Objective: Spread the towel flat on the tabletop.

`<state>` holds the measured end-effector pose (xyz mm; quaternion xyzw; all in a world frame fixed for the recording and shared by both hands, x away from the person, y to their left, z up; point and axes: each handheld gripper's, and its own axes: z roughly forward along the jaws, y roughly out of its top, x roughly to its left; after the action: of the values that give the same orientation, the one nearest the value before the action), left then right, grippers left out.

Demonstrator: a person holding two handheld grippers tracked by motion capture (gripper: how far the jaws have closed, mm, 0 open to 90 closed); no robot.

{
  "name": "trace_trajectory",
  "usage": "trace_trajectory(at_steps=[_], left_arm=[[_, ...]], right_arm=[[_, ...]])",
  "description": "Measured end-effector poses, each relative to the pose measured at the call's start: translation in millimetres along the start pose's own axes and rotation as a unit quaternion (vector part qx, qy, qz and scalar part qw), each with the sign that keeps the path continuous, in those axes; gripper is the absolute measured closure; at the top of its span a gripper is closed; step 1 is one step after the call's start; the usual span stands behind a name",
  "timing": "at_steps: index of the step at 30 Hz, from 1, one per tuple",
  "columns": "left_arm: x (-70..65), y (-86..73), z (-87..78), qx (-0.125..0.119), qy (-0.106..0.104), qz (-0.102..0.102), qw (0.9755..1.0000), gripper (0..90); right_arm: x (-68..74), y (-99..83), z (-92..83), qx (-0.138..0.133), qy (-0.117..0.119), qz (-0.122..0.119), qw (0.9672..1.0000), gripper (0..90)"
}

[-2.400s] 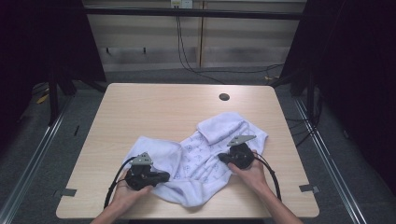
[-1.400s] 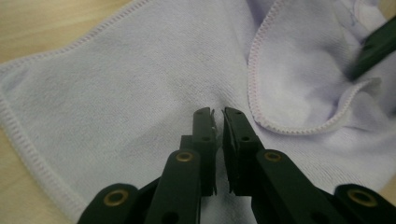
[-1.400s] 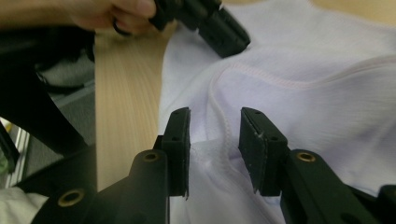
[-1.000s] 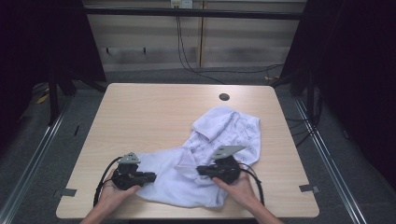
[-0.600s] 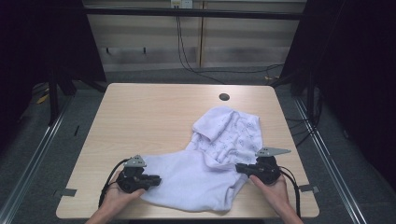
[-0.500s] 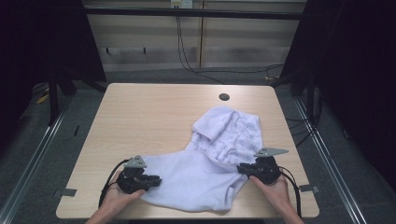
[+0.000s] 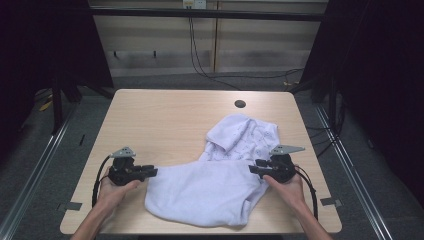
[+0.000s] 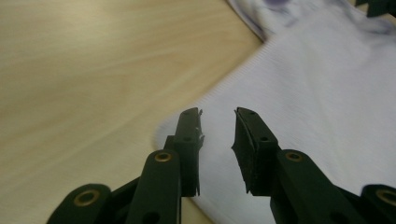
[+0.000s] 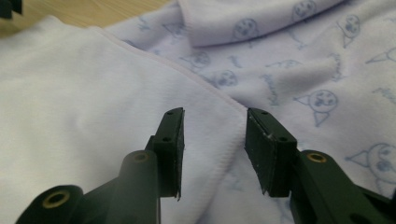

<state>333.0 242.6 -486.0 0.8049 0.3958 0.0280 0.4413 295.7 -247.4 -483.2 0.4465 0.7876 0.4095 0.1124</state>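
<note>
- Left gripper [image 7: 151,171]: fingers apart, just been opening, at the white garment's [image 7: 210,187] left edge, nothing clamped.
- Right gripper [image 7: 254,168]: fingers apart, just been opening, over the hem.
- Garment lies on tabletop [image 7: 160,125].

Wooden table [image 7: 165,125], dark curtains [image 7: 380,75]

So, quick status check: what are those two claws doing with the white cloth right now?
Left gripper and right gripper: jaws just opening, nothing pinched. White cloth lies spread on the table, far part bunched. Nothing in the way.
</note>
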Motion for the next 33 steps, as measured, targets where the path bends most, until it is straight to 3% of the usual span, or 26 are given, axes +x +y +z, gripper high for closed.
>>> trace_trajectory(at_steps=[2,3,7,11,12,14,16,18,20,21,25,30,31,33], left_arm=[[5.2,1.2,1.3,0.0,-0.003,-0.007,1.0,69.1],[11.8,3.5,2.9,0.011,0.008,-0.011,0.9998,67.3],[19.0,0.7,4.6,0.011,0.007,-0.017,0.9998,62.9],[14.8,-3.1,11.8,0.036,0.01,0.001,0.9993,60.0],[12.2,-3.7,14.7,0.04,0.008,0.009,0.9991,59.7],[11.3,-3.5,15.8,0.038,-0.001,0.001,0.9993,60.0],[8.8,-4.6,16.5,0.04,0.002,0.017,0.999,63.4],[6.8,-5.6,16.5,0.045,-0.011,0.021,0.9987,67.2],[5.7,-6.3,16.2,0.048,-0.011,0.027,0.9984,73.3],[3.1,-8.5,16.7,0.055,-0.026,0.028,0.9977,79.8],[0.1,-9.1,17.1,0.058,-0.028,0.031,0.9974,87.8],[-0.5,-8.4,9.1,0.037,-0.034,0.021,0.9985,88.4],[-2.0,-5.8,0.4,0.016,-0.038,0.018,0.999,88.5],[-2.5,-5.0,-2.9,0.008,-0.041,0.016,0.999,88.5]], right_arm=[[-6.8,-0.5,10.3,0.013,0.004,0.009,0.9999,57.4],[-7.8,-0.4,14.5,0.018,-0.001,0.006,0.9998,56.8],[-6.9,1.6,25.3,0.026,0.005,0.0,0.9996,56.5],[-4.2,1.7,31.3,0.032,0.004,-0.005,0.9995,57.2],[-2.1,2.2,30.1,0.038,0.0,-0.01,0.9992,62.0],[-2.1,1.4,29.5,0.039,0.0,-0.015,0.9991,71.3],[-1.6,1.2,29.2,0.041,0.005,-0.017,0.999,78.6],[-1.4,2.0,26.9,0.033,0.013,-0.011,0.9993,84.8],[-2.2,3.6,22.7,0.023,0.025,0.0,0.9994,86.0],[-2.4,5.1,18.9,0.009,0.037,0.007,0.9992,87.4],[2.6,8.9,7.3,-0.009,0.045,0.011,0.9989,87.6],[3.4,10.8,-0.6,-0.021,0.053,0.014,0.9983,87.9],[4.8,12.6,-6.5,-0.032,0.062,0.017,0.9974,88.0],[6.5,14.7,-13.3,-0.04,0.069,0.017,0.9967,88.1]])
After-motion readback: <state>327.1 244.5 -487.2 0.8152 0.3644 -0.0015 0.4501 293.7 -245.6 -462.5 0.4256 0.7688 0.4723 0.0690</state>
